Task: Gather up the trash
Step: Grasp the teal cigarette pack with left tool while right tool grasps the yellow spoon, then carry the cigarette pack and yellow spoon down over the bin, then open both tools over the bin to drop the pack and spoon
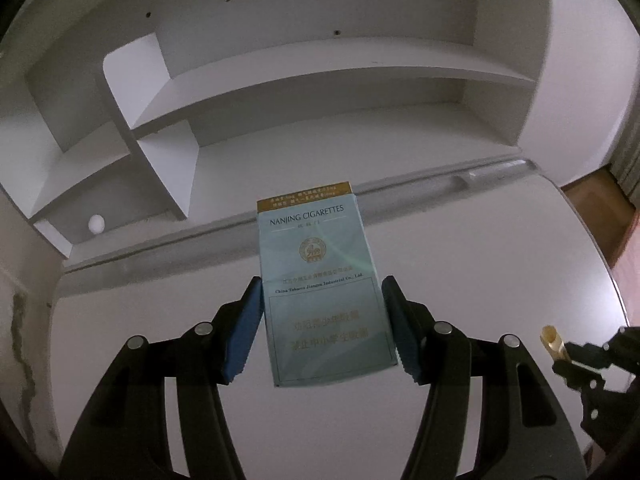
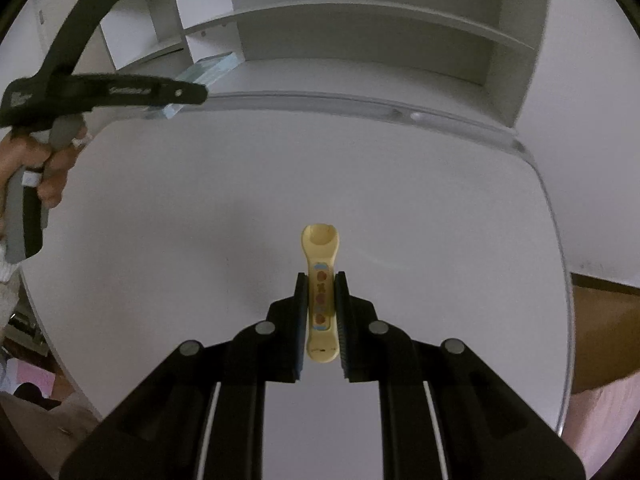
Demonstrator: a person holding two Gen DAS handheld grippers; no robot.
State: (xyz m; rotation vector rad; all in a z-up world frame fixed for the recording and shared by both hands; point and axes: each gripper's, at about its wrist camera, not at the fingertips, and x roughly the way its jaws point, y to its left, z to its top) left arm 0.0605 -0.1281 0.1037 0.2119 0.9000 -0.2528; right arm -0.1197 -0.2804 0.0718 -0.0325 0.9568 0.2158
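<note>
My left gripper (image 1: 322,286) is shut on a light blue cigarette pack (image 1: 320,276) with a gold top band, held above the white desk (image 1: 460,280). The pack also shows in the right wrist view (image 2: 208,68), sticking out past the left gripper (image 2: 192,92) at the upper left. My right gripper (image 2: 321,278) is shut on a pale yellow plastic piece (image 2: 321,280) with coloured pictures on it, held over the desk (image 2: 200,220). That yellow piece (image 1: 554,342) and the right gripper (image 1: 600,364) show at the lower right of the left wrist view.
A white shelf unit (image 1: 280,92) with open compartments stands at the back of the desk, seen also in the right wrist view (image 2: 360,28). A small white ball (image 1: 96,224) lies in its lower left compartment. Wooden floor (image 1: 600,208) shows past the desk's right edge.
</note>
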